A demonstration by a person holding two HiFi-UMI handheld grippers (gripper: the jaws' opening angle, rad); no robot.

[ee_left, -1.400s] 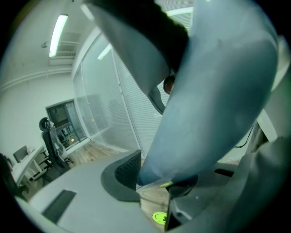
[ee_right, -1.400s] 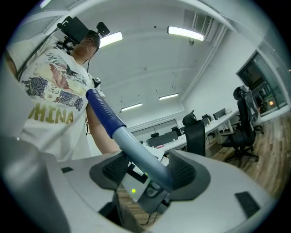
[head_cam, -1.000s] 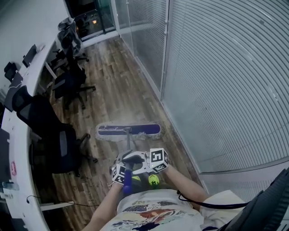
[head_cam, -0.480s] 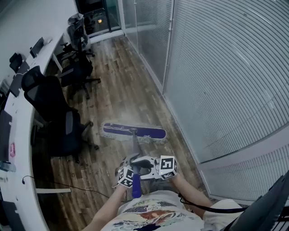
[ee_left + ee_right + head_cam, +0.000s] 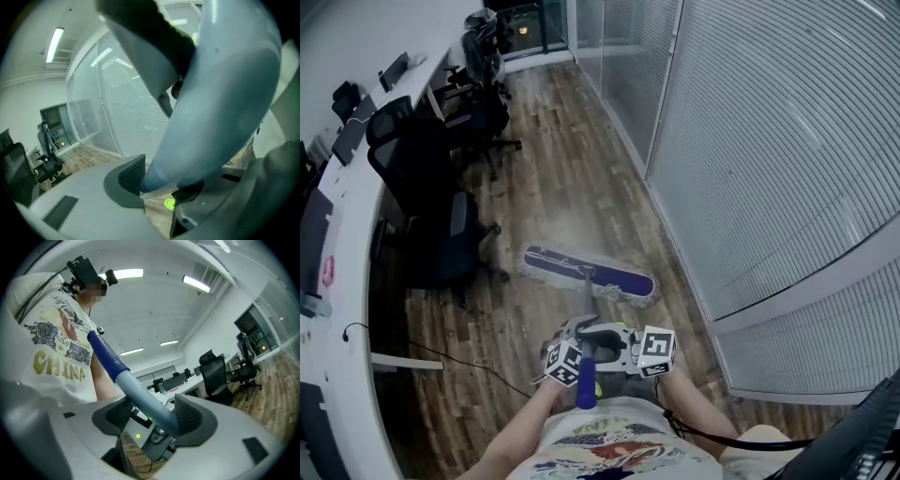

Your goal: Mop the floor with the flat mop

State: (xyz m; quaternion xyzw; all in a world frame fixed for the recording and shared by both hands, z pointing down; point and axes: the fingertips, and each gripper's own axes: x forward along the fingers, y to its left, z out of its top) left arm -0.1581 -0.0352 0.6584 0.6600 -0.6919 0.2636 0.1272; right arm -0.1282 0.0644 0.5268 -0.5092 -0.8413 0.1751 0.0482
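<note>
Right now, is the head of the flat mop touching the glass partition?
No, the flat mop's head lies on the wooden floor, and bare floor separates it from the glass partition.

head view: lens on your head, tipped steeply down and forward. wide and far off: floor [image 5: 562, 202] running ahead, desk [image 5: 352, 169] at left, blinds [image 5: 769, 141] at right, your shirt [image 5: 609, 450] at the bottom edge.
left gripper view: lens hard up against the pole [image 5: 220, 108], which fills most of the frame; faces out at the blinds, a ceiling light [image 5: 54, 43], chairs [image 5: 47, 159] low left.
right gripper view: turned the other way, back and up at you and the ceiling [image 5: 154, 301]; pole close, crossing centre; desk and chairs at right.
shared: all three catch pole, chairs, floor. head and left share the blinds; head and right, shirt and desk.
</note>
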